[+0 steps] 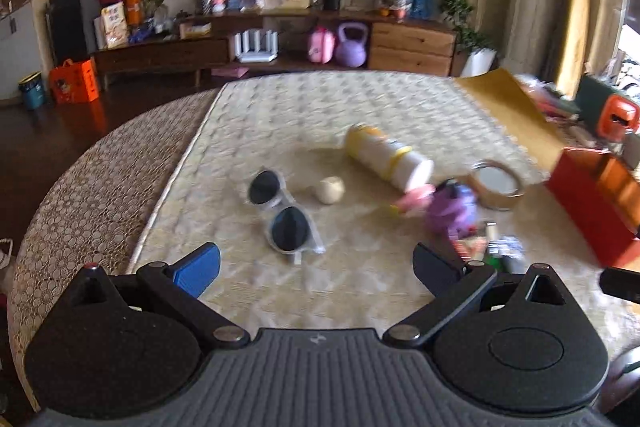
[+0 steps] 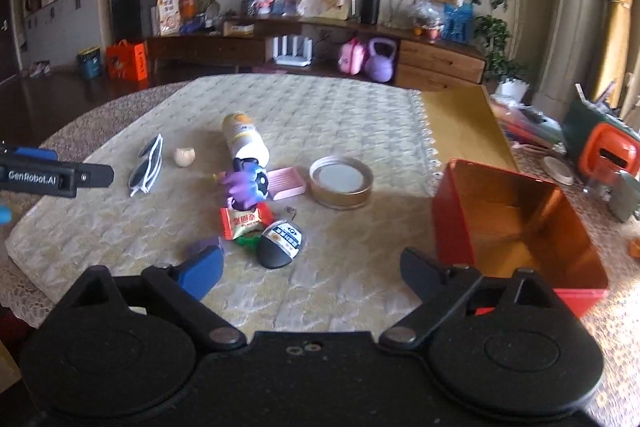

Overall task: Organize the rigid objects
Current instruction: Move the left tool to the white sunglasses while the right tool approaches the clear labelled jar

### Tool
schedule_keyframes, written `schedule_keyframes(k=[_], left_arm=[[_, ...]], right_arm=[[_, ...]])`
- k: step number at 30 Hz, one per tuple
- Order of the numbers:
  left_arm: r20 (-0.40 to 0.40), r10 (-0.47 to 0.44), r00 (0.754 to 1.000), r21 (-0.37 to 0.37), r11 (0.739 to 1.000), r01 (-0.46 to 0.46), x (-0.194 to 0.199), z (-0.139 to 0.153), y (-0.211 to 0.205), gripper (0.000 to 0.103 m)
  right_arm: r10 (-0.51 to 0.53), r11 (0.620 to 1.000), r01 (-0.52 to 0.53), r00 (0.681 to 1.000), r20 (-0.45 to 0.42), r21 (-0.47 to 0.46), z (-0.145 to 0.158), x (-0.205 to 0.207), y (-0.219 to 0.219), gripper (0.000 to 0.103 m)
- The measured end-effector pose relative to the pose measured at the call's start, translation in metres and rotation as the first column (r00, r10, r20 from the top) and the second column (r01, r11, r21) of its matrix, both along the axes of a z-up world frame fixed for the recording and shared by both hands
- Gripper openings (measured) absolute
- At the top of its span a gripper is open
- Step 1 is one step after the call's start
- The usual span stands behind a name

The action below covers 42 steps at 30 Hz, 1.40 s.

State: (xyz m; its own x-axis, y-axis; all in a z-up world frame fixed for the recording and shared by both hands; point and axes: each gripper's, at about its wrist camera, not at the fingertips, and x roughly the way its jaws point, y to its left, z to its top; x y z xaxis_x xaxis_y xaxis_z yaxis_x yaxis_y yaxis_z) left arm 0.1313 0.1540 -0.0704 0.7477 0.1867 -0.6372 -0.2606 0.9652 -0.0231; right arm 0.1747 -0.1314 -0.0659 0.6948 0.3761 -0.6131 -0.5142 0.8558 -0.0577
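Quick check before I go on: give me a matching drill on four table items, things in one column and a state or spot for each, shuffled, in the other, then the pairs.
Things:
1. sunglasses
2. white bottle
3. red box
4. round lid

States or spots:
A. open and empty, at the right edge of the mat
B. lying on its side behind the purple toy
C. lying flat, between the pink tray and the red box
D. furthest left of the items, lenses dark

Pairs: 1-D, 2-B, 3-A, 4-C
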Motion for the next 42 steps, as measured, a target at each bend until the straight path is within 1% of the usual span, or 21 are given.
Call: schedule_keyframes(k=[3, 7, 10, 13, 16, 18, 20, 23, 24, 25, 27, 29, 34, 39, 41, 42], left_arm=[[-0.040, 0.037, 0.999, 0.000, 0.999, -0.037, 0.016, -0.011, 0.014, 0.103], [-0.068, 0.052, 0.996, -0.041, 0.998, -0.055, 0.038, -0.020, 0.033, 0.103], [-0.093, 0.041, 0.995, -0.064, 0.997, -0.047, 0.055, -0.026, 0.043, 0.103], [-0.117, 0.033, 0.993, -0.041, 0.998, -0.038, 0.072, -0.036, 0.047, 0.103], [-0.141, 0.017, 0.990, -0.046, 0.999, -0.024, 0.082, -0.044, 0.049, 0.102], [-0.145, 0.005, 0.989, -0.041, 0.999, -0.011, 0.084, -0.048, 0.048, 0.102], [-0.141, -0.005, 0.990, -0.053, 0.999, -0.003, 0.085, -0.051, 0.048, 0.102], [-0.149, -0.001, 0.989, -0.075, 0.997, -0.010, 0.088, -0.056, 0.051, 0.102], [-0.151, 0.002, 0.989, -0.075, 0.997, -0.014, 0.088, -0.057, 0.051, 0.101], [-0.153, 0.005, 0.988, -0.070, 0.997, -0.016, 0.088, -0.059, 0.052, 0.097], [-0.165, 0.002, 0.986, -0.063, 0.998, -0.012, 0.089, -0.062, 0.052, 0.094], [-0.167, 0.000, 0.986, -0.069, 0.998, -0.012, 0.089, -0.065, 0.054, 0.094], [-0.140, -0.012, 0.990, -0.075, 0.997, 0.001, 0.090, -0.066, 0.056, 0.094], [-0.125, -0.026, 0.992, -0.055, 0.998, 0.019, 0.092, -0.068, 0.056, 0.094], [-0.124, -0.026, 0.992, -0.035, 0.999, 0.022, 0.092, -0.068, 0.053, 0.088], [-0.124, -0.027, 0.992, -0.016, 1.000, 0.025, 0.092, -0.068, 0.052, 0.082]], right_arm=[[0.019, 0.999, -0.019, 1.000, -0.021, -0.029, -0.011, 0.015, 0.011, 0.087], [0.052, 0.998, -0.053, 0.998, -0.048, -0.034, -0.022, 0.029, 0.023, 0.084], [0.070, 0.996, -0.073, 0.996, -0.055, -0.055, -0.028, 0.037, 0.032, 0.081], [0.089, 0.992, -0.093, 0.994, -0.057, -0.079, -0.034, 0.044, 0.038, 0.078], [0.104, 0.990, -0.110, 0.992, -0.067, -0.093, -0.041, 0.051, 0.042, 0.075], [0.108, 0.988, -0.115, 0.992, -0.070, -0.099, -0.045, 0.056, 0.044, 0.072], [0.108, 0.988, -0.116, 0.991, -0.079, -0.101, -0.049, 0.061, 0.045, 0.069], [0.109, 0.987, -0.119, 0.989, -0.098, -0.105, -0.054, 0.069, 0.047, 0.062], [0.113, 0.986, -0.124, 0.988, -0.102, -0.107, -0.055, 0.071, 0.048, 0.061], [0.117, 0.986, -0.128, 0.988, -0.103, -0.109, -0.056, 0.072, 0.049, 0.061], [0.121, 0.985, -0.133, 0.987, -0.108, -0.110, -0.057, 0.074, 0.051, 0.060], [0.129, 0.984, -0.142, 0.985, -0.113, -0.109, -0.058, 0.075, 0.053, 0.059], [0.137, 0.983, -0.152, 0.981, -0.136, -0.103, -0.062, 0.081, 0.053, 0.059], [0.133, 0.985, -0.147, 0.978, -0.160, -0.084, -0.064, 0.087, 0.052, 0.059], [0.134, 0.985, -0.149, 0.979, -0.157, -0.088, -0.065, 0.087, 0.053, 0.059], [0.134, 0.985, -0.149, 0.978, -0.157, -0.086, -0.064, 0.087, 0.053, 0.058]])
